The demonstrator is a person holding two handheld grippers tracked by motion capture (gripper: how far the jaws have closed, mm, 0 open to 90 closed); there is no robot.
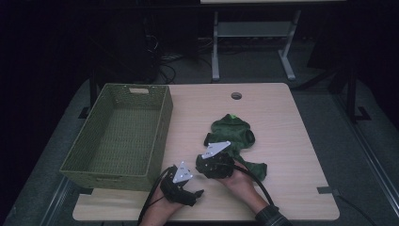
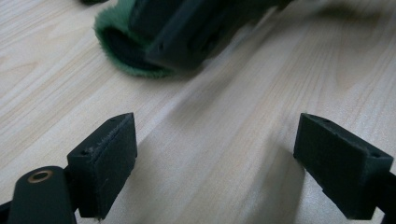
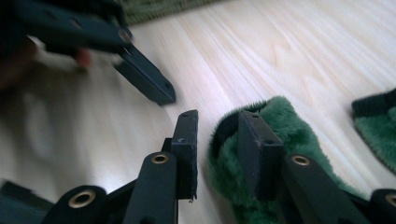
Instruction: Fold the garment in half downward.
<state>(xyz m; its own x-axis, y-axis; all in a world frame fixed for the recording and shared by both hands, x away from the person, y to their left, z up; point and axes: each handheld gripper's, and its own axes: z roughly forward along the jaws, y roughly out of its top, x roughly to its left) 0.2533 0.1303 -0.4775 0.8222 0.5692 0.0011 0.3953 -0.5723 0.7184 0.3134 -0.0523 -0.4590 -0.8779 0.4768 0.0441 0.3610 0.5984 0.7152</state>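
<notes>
A small dark green fleece garment (image 1: 233, 134) lies spread on the middle of the wooden table (image 1: 277, 113). My right gripper (image 1: 203, 165) is low over one sleeve. In the right gripper view its jaws (image 3: 217, 144) stand a narrow gap apart. The sleeve's cuff (image 3: 280, 121) has its dark edge between them, one jaw over the cuff and the other outside it. The pads are not seen pressing on the fleece. My left gripper (image 1: 195, 189) is near the front edge, its jaws (image 2: 215, 163) wide apart over bare wood, facing the cuff (image 2: 116, 46) and the right gripper's jaw.
A green woven basket (image 1: 117, 136) stands empty along the table's left side; its wall (image 3: 159, 9) shows at the top of the right gripper view. A round cable hole (image 1: 236, 96) sits near the far edge. The floor beyond is dark, with a metal frame.
</notes>
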